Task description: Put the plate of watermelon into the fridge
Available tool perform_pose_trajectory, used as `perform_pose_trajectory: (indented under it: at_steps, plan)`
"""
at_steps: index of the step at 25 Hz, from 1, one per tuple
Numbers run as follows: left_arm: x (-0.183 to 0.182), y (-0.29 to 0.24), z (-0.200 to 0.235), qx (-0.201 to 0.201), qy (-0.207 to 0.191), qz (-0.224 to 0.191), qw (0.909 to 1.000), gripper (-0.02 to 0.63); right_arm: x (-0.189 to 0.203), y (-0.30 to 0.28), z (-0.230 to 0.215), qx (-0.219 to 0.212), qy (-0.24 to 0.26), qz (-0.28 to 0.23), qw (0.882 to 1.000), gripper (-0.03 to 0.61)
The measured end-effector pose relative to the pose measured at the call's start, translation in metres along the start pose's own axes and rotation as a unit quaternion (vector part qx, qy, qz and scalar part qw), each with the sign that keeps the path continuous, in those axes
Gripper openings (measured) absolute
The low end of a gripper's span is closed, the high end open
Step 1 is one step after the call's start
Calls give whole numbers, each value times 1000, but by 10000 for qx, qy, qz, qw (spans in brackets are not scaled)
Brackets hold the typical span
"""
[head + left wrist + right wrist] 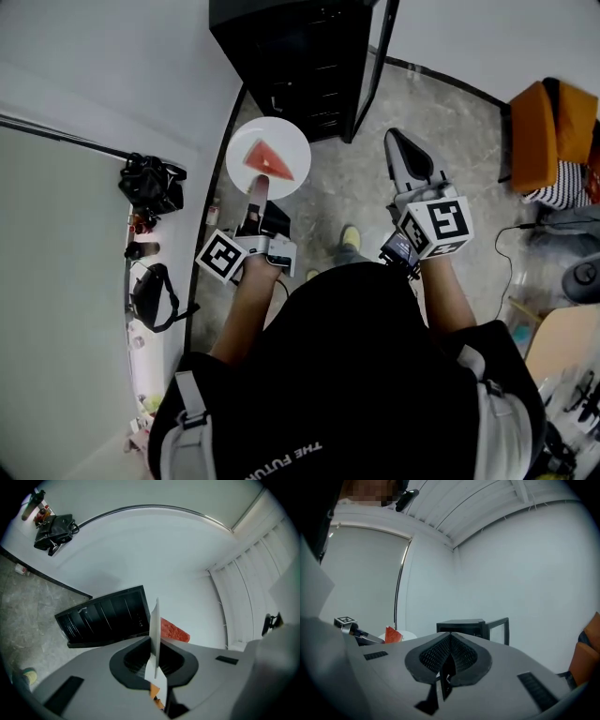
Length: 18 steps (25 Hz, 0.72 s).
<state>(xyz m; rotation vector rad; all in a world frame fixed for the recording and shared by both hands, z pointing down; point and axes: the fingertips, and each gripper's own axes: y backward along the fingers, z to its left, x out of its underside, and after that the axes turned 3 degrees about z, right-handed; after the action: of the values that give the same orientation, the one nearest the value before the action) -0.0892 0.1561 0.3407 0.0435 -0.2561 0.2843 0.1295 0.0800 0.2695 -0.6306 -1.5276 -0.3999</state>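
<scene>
- A black bag [150, 181] sits far left, well apart from the work.
- The left gripper [255, 199] has its jaws clamped tight on the near rim of a white plate [286, 136]. It holds the plate level in the air above the floor, just in front of the fridge.
- A red watermelon wedge [269, 161] lies loose on the middle of the plate.
- The plate looks stiff, light and smooth. Gripped by one edge only, its far side probably wants to sag, and the wet fruit could slide, so it needs keeping flat.
- The black fridge [291, 56] stands just beyond the plate, door open.
- The right gripper [403, 148] hangs right of the door, jaws closed on nothing. It is free to steady the opposite rim.
</scene>
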Motion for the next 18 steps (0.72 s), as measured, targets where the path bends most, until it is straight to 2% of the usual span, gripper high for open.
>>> perform_pose_trajectory:
  at_steps: [9, 18]
  plan:
    - [-1, -56, -7, -60, -58, -7, 10000, 23, -8, -21, -50, 19, -142, -63, 9999, 14]
    - [17, -110, -8, -177, -101, 58, 9998, 23, -3, -42, -96, -109, -310, -17, 9995, 14]
